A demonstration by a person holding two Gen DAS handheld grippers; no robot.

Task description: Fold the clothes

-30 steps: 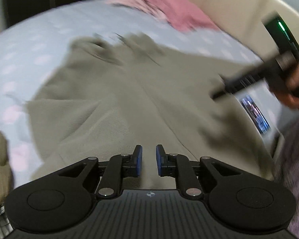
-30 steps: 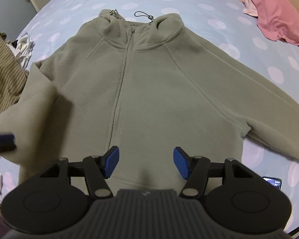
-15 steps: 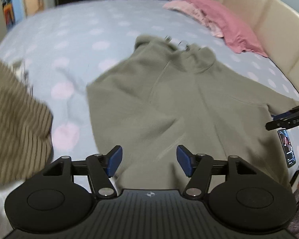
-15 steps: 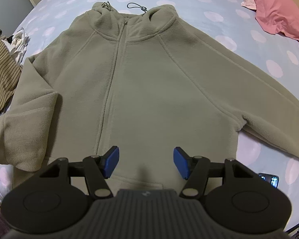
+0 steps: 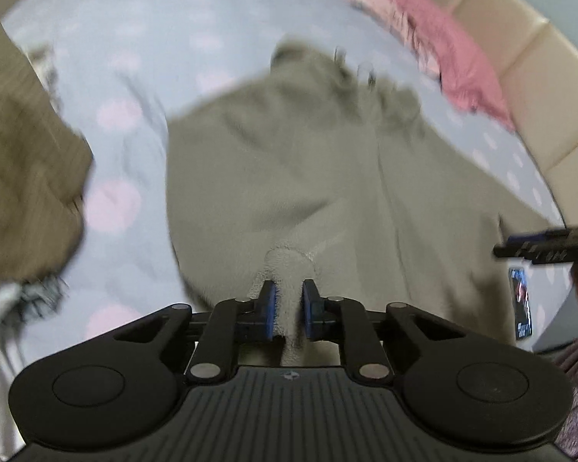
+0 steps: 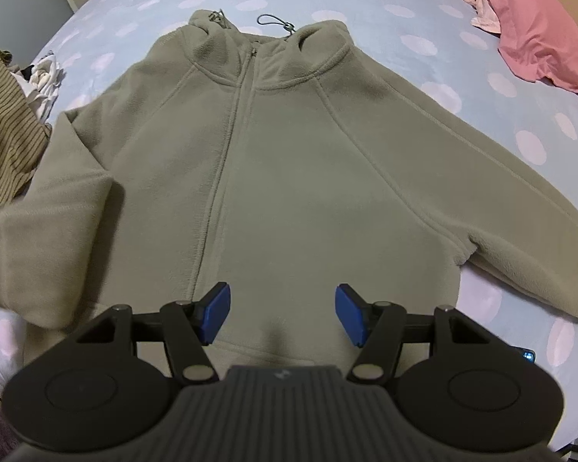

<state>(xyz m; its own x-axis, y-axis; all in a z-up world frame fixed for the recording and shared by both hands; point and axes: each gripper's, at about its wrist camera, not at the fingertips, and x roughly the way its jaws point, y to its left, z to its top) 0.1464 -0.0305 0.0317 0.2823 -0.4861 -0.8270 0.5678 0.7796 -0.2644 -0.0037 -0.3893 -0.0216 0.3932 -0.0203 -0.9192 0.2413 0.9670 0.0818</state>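
Note:
An olive-green fleece zip jacket [image 6: 289,173] lies front up on the bed, collar at the far side. Its right sleeve stretches out to the right; its left sleeve [image 6: 50,223] is bent back toward the hem. In the blurred left wrist view the jacket [image 5: 289,161] fills the middle. My left gripper [image 5: 289,308] is closing, and its blue pads press on the cuff of that sleeve [image 5: 289,265]. My right gripper [image 6: 283,313] hangs open over the jacket's hem near the zip, with nothing between its fingers. It also shows at the right edge of the left view [image 5: 547,248].
The bed has a pale blue sheet [image 6: 424,11] with pink dots. A striped olive garment [image 6: 4,134] and white clothes [image 6: 44,77] lie at the left. Pink cloth [image 6: 539,38] lies at the far right. A phone [image 5: 520,304] rests near the bed's edge, beside a beige headboard [image 5: 539,96].
My left gripper opened wide, swung across the jacket's left side, then closed on the sleeve cuff. The left sleeve has shifted inward in the right view. The right gripper has stayed still.

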